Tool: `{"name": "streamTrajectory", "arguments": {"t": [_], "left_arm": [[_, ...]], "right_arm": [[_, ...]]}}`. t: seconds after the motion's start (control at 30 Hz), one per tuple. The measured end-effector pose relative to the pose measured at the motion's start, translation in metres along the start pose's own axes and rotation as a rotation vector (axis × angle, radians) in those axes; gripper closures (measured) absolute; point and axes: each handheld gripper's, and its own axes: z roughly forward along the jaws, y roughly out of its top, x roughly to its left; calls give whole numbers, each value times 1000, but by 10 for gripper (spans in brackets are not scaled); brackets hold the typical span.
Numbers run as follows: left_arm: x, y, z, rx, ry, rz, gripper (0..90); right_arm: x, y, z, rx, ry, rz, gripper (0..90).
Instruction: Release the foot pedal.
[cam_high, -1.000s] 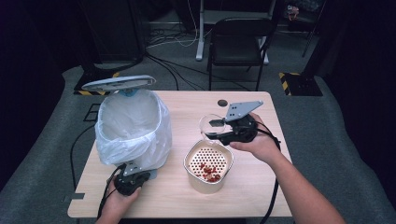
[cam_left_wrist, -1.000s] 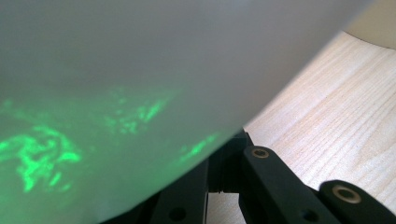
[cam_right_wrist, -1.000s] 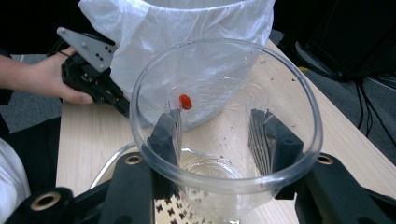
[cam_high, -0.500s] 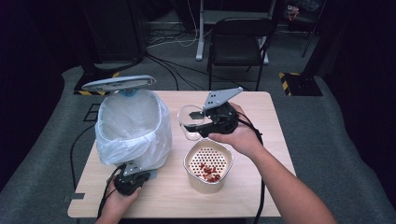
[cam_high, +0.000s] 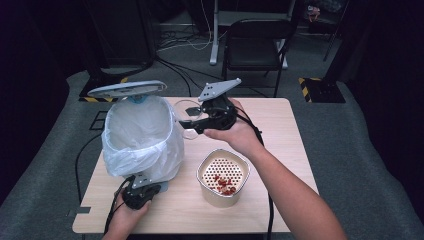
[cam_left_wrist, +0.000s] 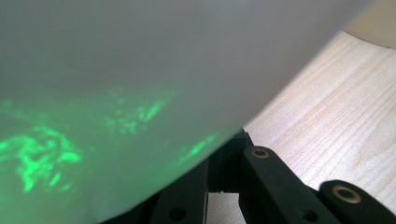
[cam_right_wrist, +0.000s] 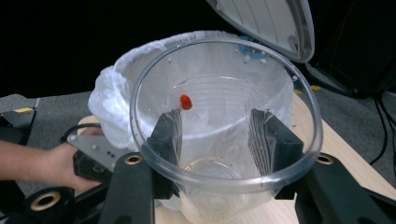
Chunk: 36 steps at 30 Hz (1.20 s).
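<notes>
My right gripper (cam_high: 194, 123) (cam_right_wrist: 219, 128) is shut on a clear plastic cup (cam_high: 185, 109) (cam_right_wrist: 224, 84), held tilted with its mouth toward the bin's right rim. One small red bit (cam_right_wrist: 186, 101) clings to the cup's inner wall. The bin (cam_high: 142, 135) (cam_right_wrist: 116, 93) is lined with a white bag and its grey lid (cam_high: 127, 90) (cam_right_wrist: 266, 23) stands open. My left gripper (cam_high: 140, 192) (cam_left_wrist: 224, 156) sits low at the bin's foot, its jaws closed on a dark pedal under the bag. A beige strainer bowl (cam_high: 223, 175) with red scraps stands at the front centre.
The wooden table (cam_high: 280, 125) has bare room to the right of the strainer. A black chair (cam_high: 255, 40) and cables (cam_high: 180, 45) lie on the floor behind the table. My left gripper's cable (cam_high: 112, 210) hangs off the front edge.
My right gripper has carried the cup left, from behind the strainer to the bin's right rim. The left gripper has stayed at the bin's foot.
</notes>
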Motion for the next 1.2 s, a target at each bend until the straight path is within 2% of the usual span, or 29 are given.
{"name": "streamTrajectory", "arguments": {"t": [0.1, 0.13, 0.17, 0.2, 0.23, 0.27, 0.33, 0.47, 0.5, 0.53, 0.83, 0.93, 1.0, 1.13, 1.2], "left_arm": [[0, 0, 0, 0, 1, 2, 900], [-1, 0, 1, -13, -5, -15, 900], [1, 0, 0, 5, -8, 19, 900], [0, 0, 0, 0, 0, 4, 900], [1, 0, -1, 10, 10, 13, 900], [3, 1, -2, 18, 3, 53, 900], [3, 1, -2, 23, 8, 43, 900], [3, 1, -2, 22, 9, 51, 900], [1, 0, -1, 17, 8, 15, 900], [1, 0, -1, 17, 9, 12, 900], [1, 0, -1, 17, 7, 16, 900], [1, 0, -1, 16, 6, 16, 900], [1, 0, -1, 17, 6, 17, 900], [0, 0, -1, 10, 8, 4, 900], [1, 0, -1, 17, 6, 18, 900]], "right_arm": [[1, 7, 5, -6, 4, -14, 543], [3, 10, 8, -8, 6, -21, 542], [4, 13, 11, -13, 5, -30, 542], [5, 15, 13, -20, 5, -38, 542], [6, 17, 15, -20, 6, -41, 542], [6, 19, 19, -24, 4, -49, 542], [6, 22, 23, -27, 9, -53, 541], [7, 27, 33, -20, 21, -64, 540], [8, 28, 35, -19, 27, -55, 540], [8, 29, 37, -20, 23, -55, 540], [15, 35, 62, -36, 44, -77, 536], [21, 39, 78, -21, 52, -80, 536], [25, 40, 88, -8, 36, -85, 535], [27, 39, 102, 9, 36, -81, 526], [27, 38, 108, 26, 30, -67, 499]]}}
